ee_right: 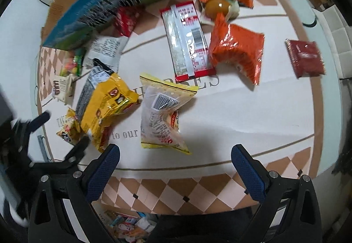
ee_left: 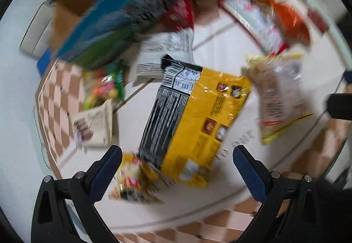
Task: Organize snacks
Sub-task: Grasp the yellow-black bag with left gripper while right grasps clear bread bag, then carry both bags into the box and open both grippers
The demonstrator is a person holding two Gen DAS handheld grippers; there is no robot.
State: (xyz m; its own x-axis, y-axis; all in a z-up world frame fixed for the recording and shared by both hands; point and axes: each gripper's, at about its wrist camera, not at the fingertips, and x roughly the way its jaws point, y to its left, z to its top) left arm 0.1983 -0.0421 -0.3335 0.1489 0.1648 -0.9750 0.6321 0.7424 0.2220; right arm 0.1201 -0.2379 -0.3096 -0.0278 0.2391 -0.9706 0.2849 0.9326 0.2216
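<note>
Left tongs: spread, empty, over yellow snack bag lying mid-worktop. Right tongs: spread, empty, near clear yellow-edged packet.

blurred: blue box print | cut off: floor snacks

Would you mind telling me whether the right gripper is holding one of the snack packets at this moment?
No, the right gripper is open with nothing between its fingers, and the clear yellow-edged packet lies apart from it on the mat.
</note>
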